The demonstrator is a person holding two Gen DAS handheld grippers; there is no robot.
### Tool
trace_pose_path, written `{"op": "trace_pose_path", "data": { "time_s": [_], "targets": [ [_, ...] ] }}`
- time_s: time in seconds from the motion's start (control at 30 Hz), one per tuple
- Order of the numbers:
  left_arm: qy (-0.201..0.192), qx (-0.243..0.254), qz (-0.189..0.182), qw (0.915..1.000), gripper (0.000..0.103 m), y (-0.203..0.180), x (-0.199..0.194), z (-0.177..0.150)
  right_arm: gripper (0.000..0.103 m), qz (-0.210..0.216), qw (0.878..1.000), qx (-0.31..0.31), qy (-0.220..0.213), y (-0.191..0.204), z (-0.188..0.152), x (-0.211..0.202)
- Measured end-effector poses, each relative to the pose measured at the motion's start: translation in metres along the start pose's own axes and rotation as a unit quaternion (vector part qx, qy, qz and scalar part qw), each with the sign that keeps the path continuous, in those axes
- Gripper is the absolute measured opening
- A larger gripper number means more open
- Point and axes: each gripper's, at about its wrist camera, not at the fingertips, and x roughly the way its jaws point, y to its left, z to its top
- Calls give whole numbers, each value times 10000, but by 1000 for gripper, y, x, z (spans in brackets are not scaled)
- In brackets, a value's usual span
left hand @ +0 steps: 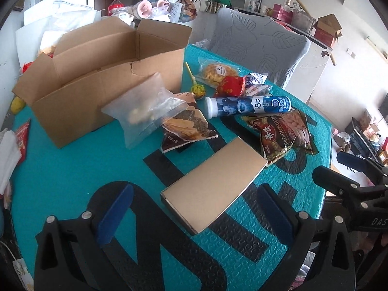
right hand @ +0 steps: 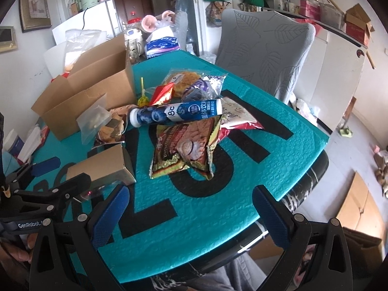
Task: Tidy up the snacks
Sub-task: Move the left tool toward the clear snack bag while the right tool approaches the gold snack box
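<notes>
Hovering over a teal tabletop (left hand: 72, 169) printed with large black letters, my left gripper (left hand: 194, 214) holds its blue-padded fingers (left hand: 114, 214) wide apart with nothing between them, a closed tan box (left hand: 213, 184) lying flat just ahead. My right gripper (right hand: 191, 214) hangs near the table's front edge, its fingers (right hand: 110, 214) likewise spread and empty. Snacks sit heaped mid-table: a blue tube (left hand: 247, 105) with a white cap lies on its side across a crinkled brown-and-gold peanut packet (left hand: 283, 133). Behind it are a red wrapper (left hand: 230, 86), a clear pack of yellow biscuits (left hand: 215, 71) and a yellow-green lollipop (left hand: 197, 89). A frosted zip bag (left hand: 143, 111) leans against an open, empty-looking cardboard carton (left hand: 104, 72) at the left, overlapping a brown snack pouch (left hand: 189, 128). A grey leaf-patterned chair (right hand: 264, 55) stands behind the table.
</notes>
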Motion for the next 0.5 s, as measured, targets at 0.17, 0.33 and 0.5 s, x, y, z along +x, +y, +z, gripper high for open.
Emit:
{"op": "trace_pose_path", "data": {
  "time_s": [0.17,0.33,0.5],
  "targets": [
    [120,-38,-256,9996,103,-9,5,-5,103,-71,10000,30,52,-6,1,4],
    [152,46,-621,9979,103,-21,4,-7,103,-34,9999,120,82,-14,1,6],
    [277,-34,-913,9954,103,-30,6,-7,103,-104,9998,141,75,-20,1,5]
  ]
}}
